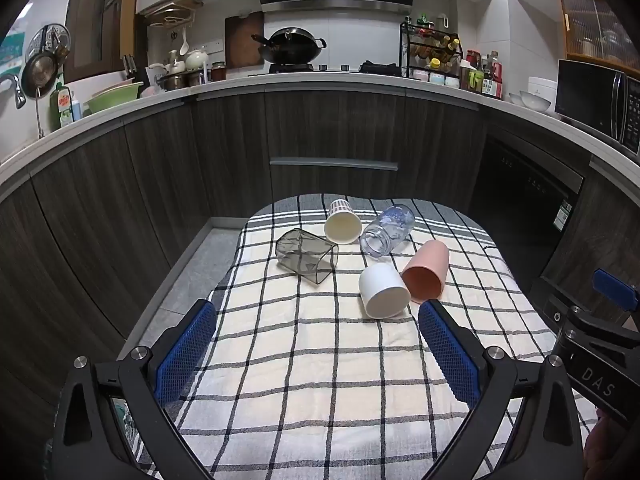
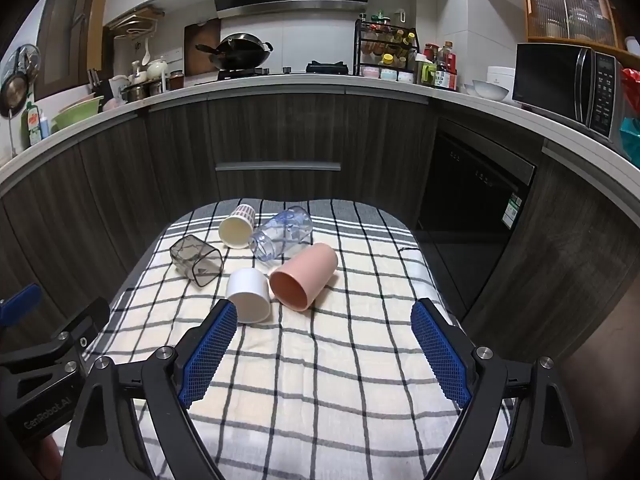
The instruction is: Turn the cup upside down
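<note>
Several cups lie on their sides on a checked cloth (image 1: 320, 360): a white cup (image 1: 383, 290) (image 2: 249, 294), a pink cup (image 1: 426, 271) (image 2: 304, 276), a smoky square cup (image 1: 306, 255) (image 2: 196, 259), a cream paper cup (image 1: 342, 222) (image 2: 237, 226) and a clear glass jar (image 1: 387, 230) (image 2: 282, 233). My left gripper (image 1: 318, 320) is open and empty, just short of the white cup. My right gripper (image 2: 324, 318) is open and empty, just short of the pink and white cups.
The cloth-covered table (image 2: 320, 400) stands before dark kitchen cabinets (image 1: 332, 136). A dishwasher (image 2: 472, 200) is at the right. The counter holds a wok (image 1: 290, 46), a spice rack (image 1: 432, 52) and a microwave (image 2: 568, 84). Grey floor (image 1: 188, 276) lies left of the table.
</note>
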Tool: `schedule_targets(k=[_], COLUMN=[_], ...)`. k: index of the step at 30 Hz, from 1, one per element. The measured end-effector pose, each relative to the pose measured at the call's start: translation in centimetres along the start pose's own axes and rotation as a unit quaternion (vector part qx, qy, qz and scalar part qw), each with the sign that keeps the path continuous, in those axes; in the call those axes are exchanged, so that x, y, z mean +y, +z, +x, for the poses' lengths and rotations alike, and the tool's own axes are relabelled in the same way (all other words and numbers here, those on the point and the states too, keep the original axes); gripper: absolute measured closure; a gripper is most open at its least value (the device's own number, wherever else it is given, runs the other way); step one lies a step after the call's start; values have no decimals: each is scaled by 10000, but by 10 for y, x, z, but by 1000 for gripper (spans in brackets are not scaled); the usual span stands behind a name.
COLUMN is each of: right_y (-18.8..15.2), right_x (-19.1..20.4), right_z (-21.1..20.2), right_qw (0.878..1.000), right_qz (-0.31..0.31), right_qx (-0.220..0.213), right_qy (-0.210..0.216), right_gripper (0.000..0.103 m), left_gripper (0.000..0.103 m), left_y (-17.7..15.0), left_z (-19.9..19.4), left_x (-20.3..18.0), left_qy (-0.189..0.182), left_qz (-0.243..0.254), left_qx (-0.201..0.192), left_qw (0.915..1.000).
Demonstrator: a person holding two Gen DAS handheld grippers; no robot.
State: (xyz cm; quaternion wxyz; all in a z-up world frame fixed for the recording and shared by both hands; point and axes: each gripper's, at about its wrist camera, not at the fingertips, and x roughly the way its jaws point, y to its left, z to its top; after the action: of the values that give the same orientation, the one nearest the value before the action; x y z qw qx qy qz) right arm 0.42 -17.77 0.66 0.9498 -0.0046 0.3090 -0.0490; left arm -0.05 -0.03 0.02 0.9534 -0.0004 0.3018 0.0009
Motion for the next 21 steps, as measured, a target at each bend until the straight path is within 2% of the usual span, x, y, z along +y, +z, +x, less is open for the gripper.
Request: schedule_targets(k=[21], right_y=[-1], right_x=[0], right_z=[1], right_qw=[10000], right_qz=[17], right_qx=[9], right_qy=[13], right_gripper=[14], left_gripper=[0], left_y=[0], left_z=[1], left_x=[0], left_qy=[-17], left_qz=[-24], left_qx=[52], left_qw=[10000])
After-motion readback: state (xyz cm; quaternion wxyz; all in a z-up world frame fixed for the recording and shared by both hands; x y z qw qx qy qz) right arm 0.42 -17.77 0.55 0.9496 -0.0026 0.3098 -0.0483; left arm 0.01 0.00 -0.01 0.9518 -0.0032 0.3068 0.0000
